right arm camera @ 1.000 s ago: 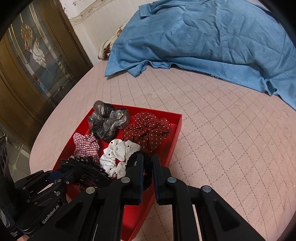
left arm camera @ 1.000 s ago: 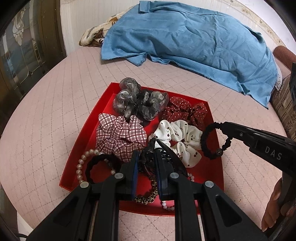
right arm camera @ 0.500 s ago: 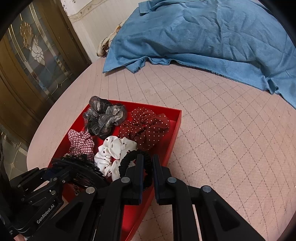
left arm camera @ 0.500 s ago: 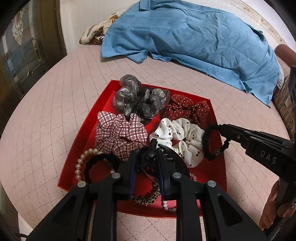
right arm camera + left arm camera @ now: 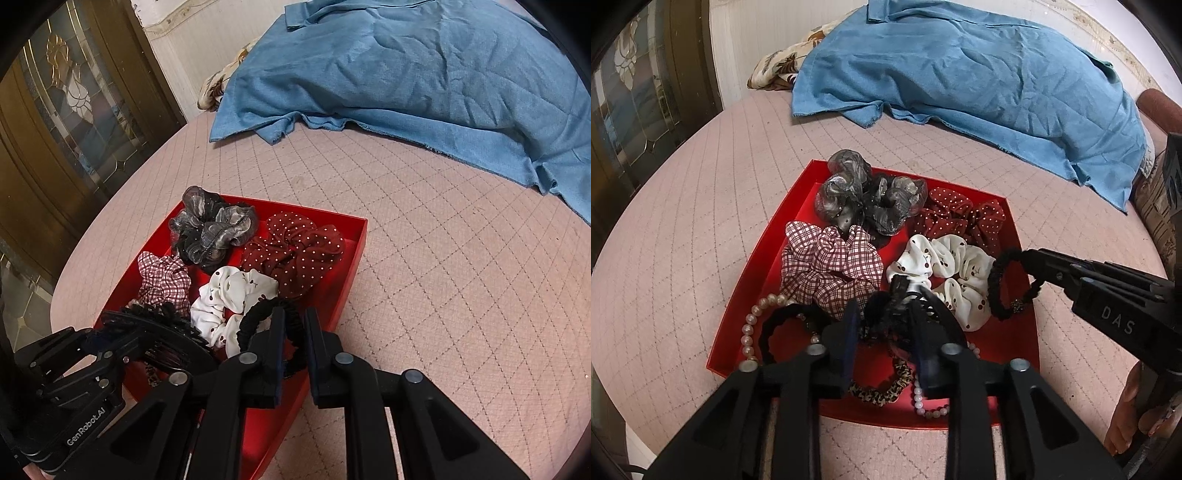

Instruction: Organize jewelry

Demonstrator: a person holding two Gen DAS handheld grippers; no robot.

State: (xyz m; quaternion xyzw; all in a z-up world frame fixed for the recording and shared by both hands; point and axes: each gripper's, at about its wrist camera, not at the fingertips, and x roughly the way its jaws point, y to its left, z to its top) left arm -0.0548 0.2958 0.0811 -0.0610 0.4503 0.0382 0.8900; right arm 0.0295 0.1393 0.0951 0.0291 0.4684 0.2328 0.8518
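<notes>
Over the red tray, right tool pinches a black hair tie; left tool grips a black clip.

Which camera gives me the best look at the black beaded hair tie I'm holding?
Left wrist view: the black hair tie hangs as a full loop from the right hand-held gripper, bead visible. In the right wrist view the fingers hide half of it.

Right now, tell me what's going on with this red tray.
A person holds a gripper in each hand over the red tray of scrunchies and bracelets on the bed. The right gripper is shut on a black hair tie; the left gripper grips a dark hair clip.
</notes>
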